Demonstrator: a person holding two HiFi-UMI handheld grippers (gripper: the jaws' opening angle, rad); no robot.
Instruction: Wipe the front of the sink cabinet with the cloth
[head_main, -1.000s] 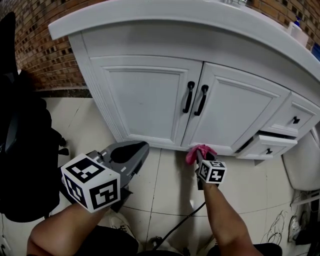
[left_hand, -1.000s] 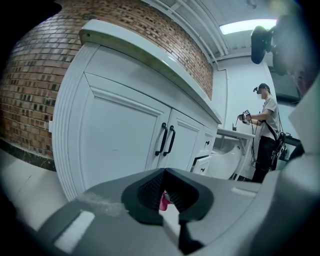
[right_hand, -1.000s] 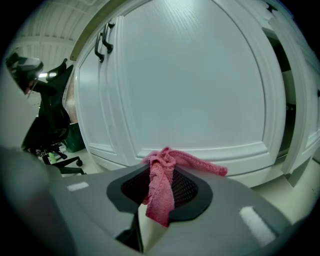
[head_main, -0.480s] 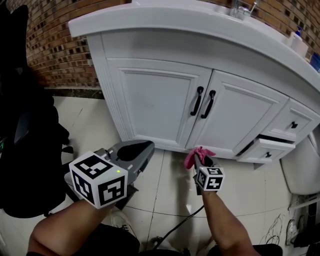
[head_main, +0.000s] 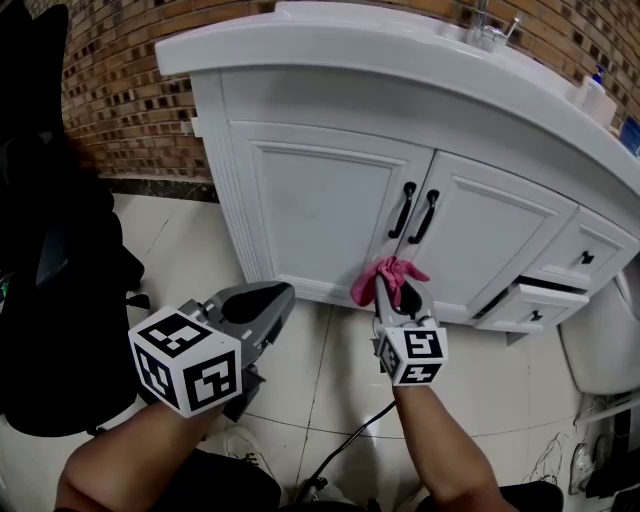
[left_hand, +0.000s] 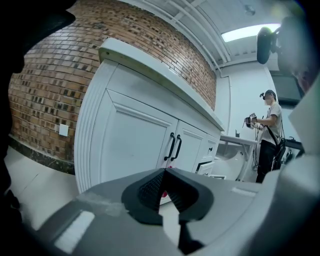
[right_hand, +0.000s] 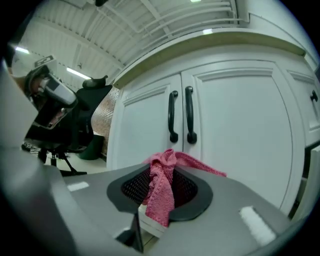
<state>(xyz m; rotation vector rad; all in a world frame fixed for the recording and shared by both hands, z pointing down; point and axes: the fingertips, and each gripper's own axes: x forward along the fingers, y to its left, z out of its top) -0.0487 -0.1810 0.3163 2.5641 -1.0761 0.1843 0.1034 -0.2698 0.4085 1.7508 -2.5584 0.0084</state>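
Head view, looking down at a white panelled sink cabinet (head_main: 320, 200) w/ two doors and a pair of black bar handles (head_main: 417, 213) at the centre seam. My right tongs (head_main: 400, 300) are clamped on a crumpled pink terry cloth (right_hand: 161, 192). One end sticks up past the tips and the rest hangs down between the jaws. The cloth sits low on the cabinet front, below the handles, near the btm edge of the doors. Can't tell if it touches the wood. My left tongs (head_main: 268, 300) are held back over the pale tiled floor (head_main: 330, 370), well apart from the cabinet, jaws pressed together w/ nothing in them. To the R, a small white drawer (head_main: 530, 300) stands partly pulled out. A brown brick wall (head_main: 110, 90) is to the L of the cabinet. In the left gripper view, a person (left_hand: 267, 130) stands in the bkgd.
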